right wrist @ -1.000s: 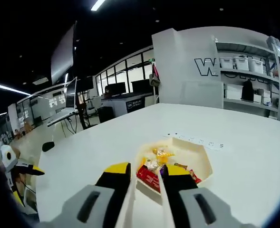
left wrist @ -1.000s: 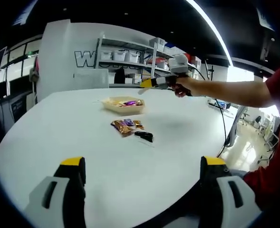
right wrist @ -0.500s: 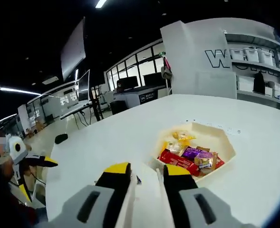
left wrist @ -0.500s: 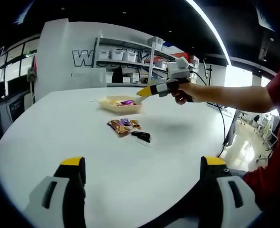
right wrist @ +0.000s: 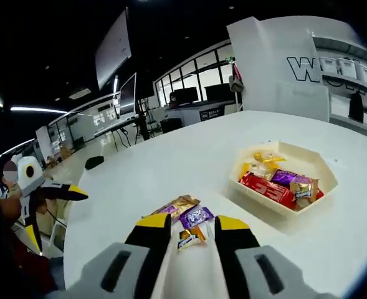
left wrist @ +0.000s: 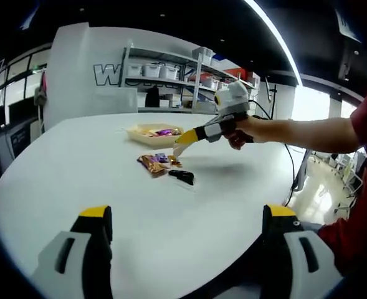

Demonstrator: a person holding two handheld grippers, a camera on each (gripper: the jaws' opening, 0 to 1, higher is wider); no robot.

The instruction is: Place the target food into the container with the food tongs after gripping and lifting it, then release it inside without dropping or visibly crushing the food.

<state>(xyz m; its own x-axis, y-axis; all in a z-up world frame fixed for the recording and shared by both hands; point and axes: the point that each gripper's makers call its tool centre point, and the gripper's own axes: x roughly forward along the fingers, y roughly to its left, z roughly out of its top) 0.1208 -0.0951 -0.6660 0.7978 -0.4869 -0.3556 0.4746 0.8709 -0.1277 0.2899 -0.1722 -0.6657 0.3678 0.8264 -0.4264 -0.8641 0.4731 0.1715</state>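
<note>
Left gripper view: white round table (left wrist: 77, 180) before storage shelves (left wrist: 164, 78).

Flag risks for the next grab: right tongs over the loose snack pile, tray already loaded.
1. The wrappers overlap, so the tongs, nearly closed, may pinch two or crush one.
2. The tray is already heaped; a drop near its rim could slide out.
3. The left gripper is idle, so nothing steadies the tray.

On the tabletop (right wrist: 171, 162), wrapped snacks (right wrist: 186, 215) lie near the tray (right wrist: 323, 187), on its left in the right gripper view. More snacks lie in the tray. Shelves (left wrist: 164, 75) stand behind it.
</note>
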